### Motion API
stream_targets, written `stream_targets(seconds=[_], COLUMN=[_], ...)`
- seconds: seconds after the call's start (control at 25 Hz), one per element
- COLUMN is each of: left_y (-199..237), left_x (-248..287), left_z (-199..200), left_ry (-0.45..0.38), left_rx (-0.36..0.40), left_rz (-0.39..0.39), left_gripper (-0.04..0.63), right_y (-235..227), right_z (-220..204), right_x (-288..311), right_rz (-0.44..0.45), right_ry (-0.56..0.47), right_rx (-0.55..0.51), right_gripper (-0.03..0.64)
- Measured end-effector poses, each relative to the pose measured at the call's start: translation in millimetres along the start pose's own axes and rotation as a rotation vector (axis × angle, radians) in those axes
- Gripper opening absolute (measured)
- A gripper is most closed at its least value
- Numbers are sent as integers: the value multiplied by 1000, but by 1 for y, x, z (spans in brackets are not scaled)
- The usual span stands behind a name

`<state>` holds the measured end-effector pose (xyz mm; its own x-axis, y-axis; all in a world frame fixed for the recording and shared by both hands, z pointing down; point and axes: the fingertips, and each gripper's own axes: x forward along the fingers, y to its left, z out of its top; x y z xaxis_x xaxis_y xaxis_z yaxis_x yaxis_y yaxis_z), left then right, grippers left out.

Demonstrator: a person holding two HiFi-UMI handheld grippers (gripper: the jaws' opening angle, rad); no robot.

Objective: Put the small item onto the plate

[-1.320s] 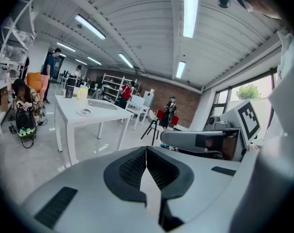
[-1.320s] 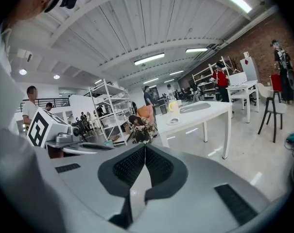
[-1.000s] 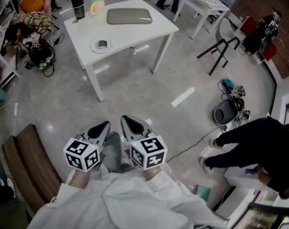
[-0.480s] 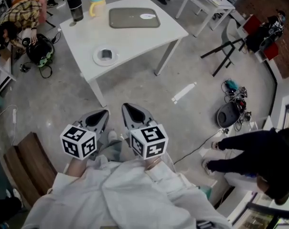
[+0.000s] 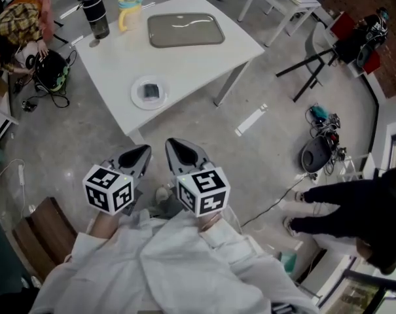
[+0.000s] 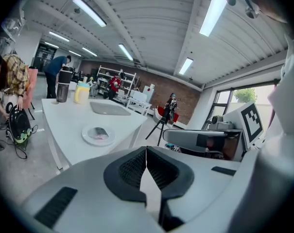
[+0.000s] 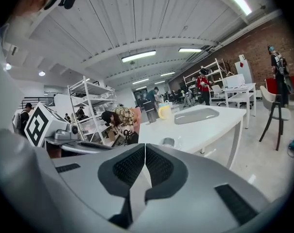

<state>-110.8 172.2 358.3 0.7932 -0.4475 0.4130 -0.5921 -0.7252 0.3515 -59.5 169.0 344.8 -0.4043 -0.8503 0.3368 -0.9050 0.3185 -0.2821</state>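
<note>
- Head view: left claw [image 5: 144,150] and right claw [image 5: 171,143] are held side by side in front of the person's body, above the floor [image 5: 204,129] and short of the white tabletop [image 5: 184,61]. Neither touches anything.
- Head view: the plate [image 5: 137,99] lies near the tabletop's near edge. The small item [image 5: 151,91], dark and flat, lies on it.
- Head view: farther back on the tabletop are a grey tray [image 5: 186,29], a dark tumbler [image 5: 95,16] and a yellow cup [image 5: 125,12], all well apart from the plate.
- Left gripper view: left claw [image 6: 146,152] has its jaws pressed together with nothing between them. The plate [image 6: 91,137] with the small item [image 6: 101,131] shows ahead and to the left, on the tabletop [image 6: 64,125].
- Right gripper view: right claw [image 7: 145,149] is likewise closed on nothing. The plate [image 7: 168,141] is partly visible just above the jaws, on the tabletop [image 7: 205,127]. The tray [image 7: 195,115] lies beyond it.
</note>
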Motion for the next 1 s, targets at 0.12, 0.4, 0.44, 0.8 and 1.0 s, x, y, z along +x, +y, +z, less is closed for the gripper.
stream_targets(seconds=[0.12,0.4,0.44,0.8,1.0], left_y=[6,21,26,64,82], left_x=[8,34,38,94,135], left_z=[1,5,8,53,85], left_ry=[10,73,73,67,51], left_rx=[-3,0,-6,0,-12], left_rz=[-8,-32,-31,2,14], left_gripper=[12,12,12,12,12], right_y=[-8,-29,-31,-79,-114], right_z=[0,3,6,41,67], right_x=[4,22,27,84,115], right_rz=[-22,-37,-35,15,53], right_ry=[4,20,21,40,51], right_rx=[14,46,44,30,14], right_gripper=[17,17,17,17,17])
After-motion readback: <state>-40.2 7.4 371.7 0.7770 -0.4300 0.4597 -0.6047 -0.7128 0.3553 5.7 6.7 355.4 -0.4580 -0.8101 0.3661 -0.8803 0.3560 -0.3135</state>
